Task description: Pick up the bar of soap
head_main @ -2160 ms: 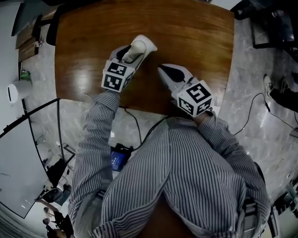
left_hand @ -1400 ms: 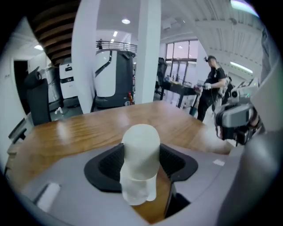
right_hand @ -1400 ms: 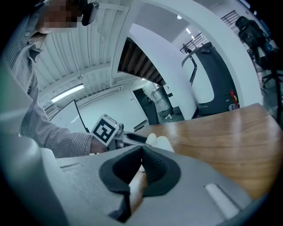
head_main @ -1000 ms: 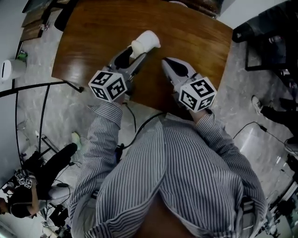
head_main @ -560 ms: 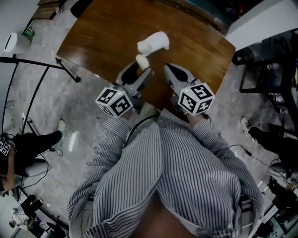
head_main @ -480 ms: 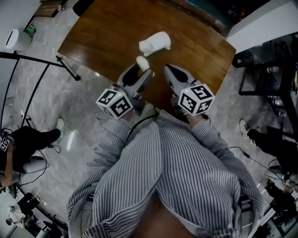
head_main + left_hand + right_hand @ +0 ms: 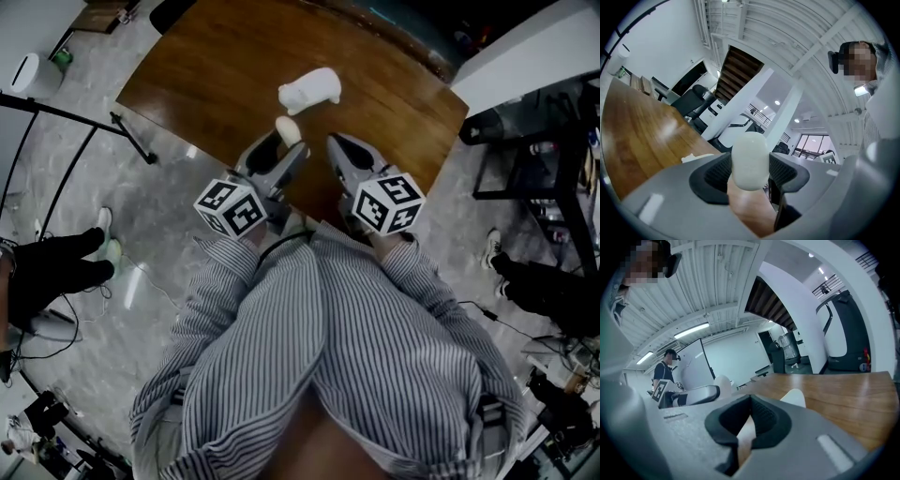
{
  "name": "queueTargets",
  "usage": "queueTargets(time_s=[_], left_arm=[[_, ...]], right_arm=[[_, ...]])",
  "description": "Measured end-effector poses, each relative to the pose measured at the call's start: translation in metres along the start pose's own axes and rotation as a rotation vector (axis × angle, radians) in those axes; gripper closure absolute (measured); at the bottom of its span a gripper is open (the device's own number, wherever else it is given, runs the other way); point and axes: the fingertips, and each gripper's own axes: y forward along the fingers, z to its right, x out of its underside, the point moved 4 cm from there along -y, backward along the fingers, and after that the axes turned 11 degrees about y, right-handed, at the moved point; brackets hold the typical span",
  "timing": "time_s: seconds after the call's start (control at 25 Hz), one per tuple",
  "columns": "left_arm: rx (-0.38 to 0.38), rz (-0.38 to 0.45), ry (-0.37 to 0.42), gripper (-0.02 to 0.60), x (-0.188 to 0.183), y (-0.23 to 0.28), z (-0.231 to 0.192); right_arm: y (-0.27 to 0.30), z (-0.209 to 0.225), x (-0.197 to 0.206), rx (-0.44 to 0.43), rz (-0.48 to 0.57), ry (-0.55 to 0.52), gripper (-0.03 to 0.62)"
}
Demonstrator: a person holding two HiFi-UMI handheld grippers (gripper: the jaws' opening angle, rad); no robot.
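Your left gripper [image 7: 284, 142] had the bar of soap [image 7: 288, 128] pinched between its jaws, which were open only as wide as the bar. In the left gripper view [image 7: 750, 165] the pale, rounded soap [image 7: 750, 157] sat squarely between the two dark pads [image 7: 717, 174], with its top end poking out past them. From the head view, that put the soap over the near part of the wooden table [image 7: 216, 66], roughly at 12 o'clock from your striped shirt [image 7: 328, 356]. A lumpy white object [image 7: 309, 90] lay on the wood at about 1 o'clock from the soap, close but not touching it. I couldn't tell what it was. Your right gripper [image 7: 336, 143] sat just beside the left one, at 3 o'clock from it. Its jaws were pressed right together with nothing in them, which is plain in the right gripper view [image 7: 749, 414]. That same view caught the white object [image 7: 793, 397] peeking up behind the jaws, and your left gripper [image 7: 696, 393] off at 9 o'clock. On the floor at 9 o'clock in the head view you had a person in black [image 7: 52, 272].
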Motion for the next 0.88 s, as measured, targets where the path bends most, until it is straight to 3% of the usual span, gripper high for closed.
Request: queueTargets(time_s=[0.88], left_arm=[[0.013,-0.043,-0.038,0.321,0.005,0.0079,0.0014]], right_arm=[[-0.0009,0.0057,0.0008,0.012,-0.017,0.01,0.592]])
